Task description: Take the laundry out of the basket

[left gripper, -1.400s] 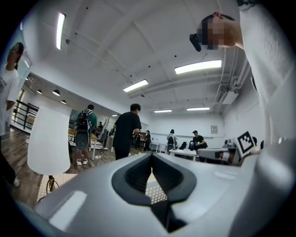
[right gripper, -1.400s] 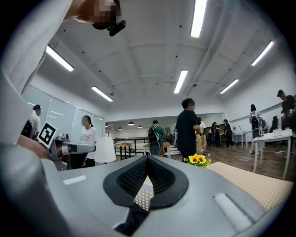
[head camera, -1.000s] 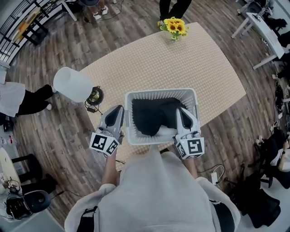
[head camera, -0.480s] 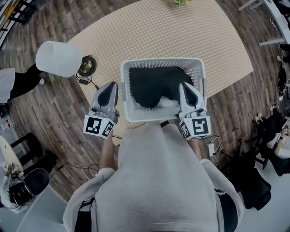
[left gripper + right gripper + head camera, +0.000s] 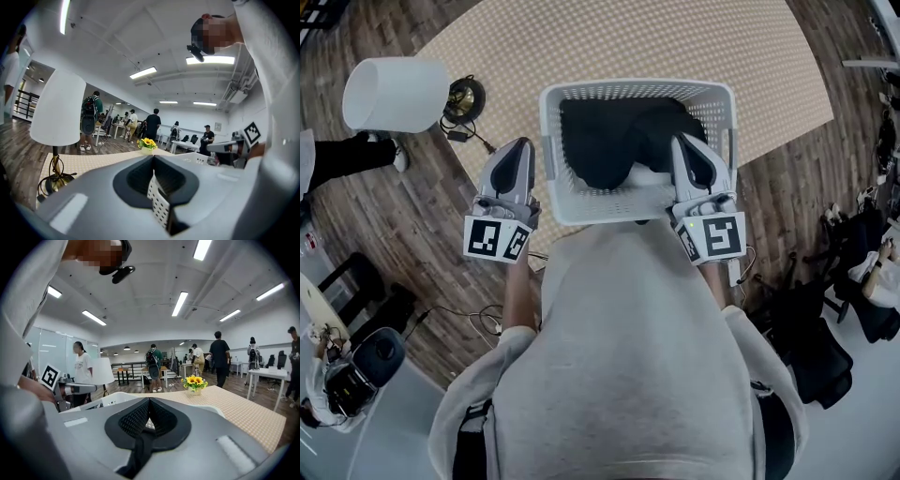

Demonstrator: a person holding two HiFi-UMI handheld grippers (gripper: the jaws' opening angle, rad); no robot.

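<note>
A white perforated laundry basket (image 5: 628, 91) hangs in front of the person, above a beige checked mat (image 5: 694, 37). Dark laundry (image 5: 614, 141) fills it, with a bit of white cloth (image 5: 652, 184) at the near side. My left gripper (image 5: 523, 142) is shut on the basket's left wall; a strip of perforated plastic shows between its jaws in the left gripper view (image 5: 157, 187). My right gripper (image 5: 680, 141) is shut on the right wall, and its jaws meet on the plastic in the right gripper view (image 5: 149, 420).
A floor lamp with a white shade (image 5: 394, 94) stands left of the basket, with cables on the wooden floor. Sunflowers (image 5: 195, 382) sit at the mat's far end. Black bags (image 5: 825, 347) lie at the right. Several people stand by tables at the back.
Both grippers have sunk with the basket held between them. In the head view the basket has grown larger and the sunflowers have slid off the top edge.
</note>
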